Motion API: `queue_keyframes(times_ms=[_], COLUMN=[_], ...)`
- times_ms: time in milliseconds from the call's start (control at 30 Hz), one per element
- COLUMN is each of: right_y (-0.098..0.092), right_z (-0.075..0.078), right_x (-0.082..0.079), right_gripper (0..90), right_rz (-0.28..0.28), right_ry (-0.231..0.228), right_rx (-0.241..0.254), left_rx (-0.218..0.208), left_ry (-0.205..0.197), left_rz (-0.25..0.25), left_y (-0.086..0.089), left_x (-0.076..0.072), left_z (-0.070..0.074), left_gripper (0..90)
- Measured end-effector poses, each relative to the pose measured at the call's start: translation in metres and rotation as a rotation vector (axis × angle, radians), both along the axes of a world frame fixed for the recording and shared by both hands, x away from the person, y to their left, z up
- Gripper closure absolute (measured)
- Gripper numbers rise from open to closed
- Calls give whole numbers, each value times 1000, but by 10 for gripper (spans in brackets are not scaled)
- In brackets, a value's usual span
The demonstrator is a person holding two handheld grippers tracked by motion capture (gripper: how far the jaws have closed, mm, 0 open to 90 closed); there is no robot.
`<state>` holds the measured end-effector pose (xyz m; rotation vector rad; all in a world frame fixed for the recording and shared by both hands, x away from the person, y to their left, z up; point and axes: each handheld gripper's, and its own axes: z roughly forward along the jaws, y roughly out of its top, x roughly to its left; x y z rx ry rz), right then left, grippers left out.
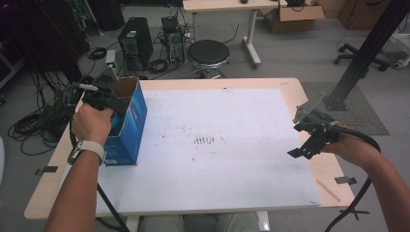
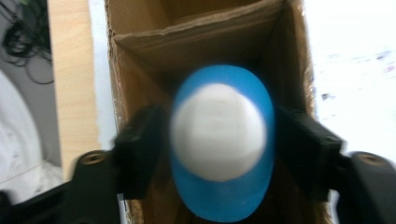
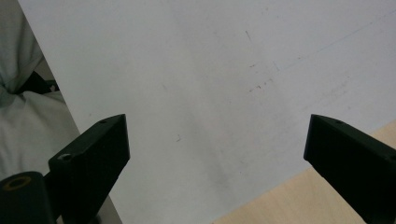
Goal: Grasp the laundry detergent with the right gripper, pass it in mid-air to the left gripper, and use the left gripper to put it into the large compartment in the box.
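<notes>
The left gripper (image 2: 219, 149) hangs over the open mouth of the blue carton (image 1: 129, 123), a blue-and-white capped object (image 2: 222, 142) between its jaws; blur hides whether the pads are pressing on it. The object's long axis points down into the carton. The left gripper view shows the brown interior; the high view shows the right gripper (image 1: 309, 140), jaws wide and empty, well away across the white mat (image 1: 217, 145).

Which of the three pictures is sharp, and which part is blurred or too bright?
High view: evenly lit, fairly sharp. Left gripper view: the blue and white object between the jaws is smeared with blur, the cardboard box sharper, the white sheet overexposed. Right gripper view: sheet sharp, the near jaws dark and soft.
</notes>
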<state>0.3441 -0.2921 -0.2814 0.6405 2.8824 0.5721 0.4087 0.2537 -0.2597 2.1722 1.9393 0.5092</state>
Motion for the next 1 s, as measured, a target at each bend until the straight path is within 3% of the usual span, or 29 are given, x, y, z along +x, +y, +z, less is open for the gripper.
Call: queue_keyframes(times_ms=[133,533,1000], right_y=[-1,-1,0], right_z=[0,2,6], right_x=[0,-3,-5], right_gripper=[66,67,67], right_rz=[-6,-2,-2], right_ry=[-1,-3,-7], right_rx=[1,2,-1], left_rx=[-13,-27,-48], left_ry=[-5,-27,5], left_rz=[-20,-56,-190], left_y=[-1,-6,-30], left_x=[0,-4,-11], left_z=[11,40,74], left_gripper=[256,199,115])
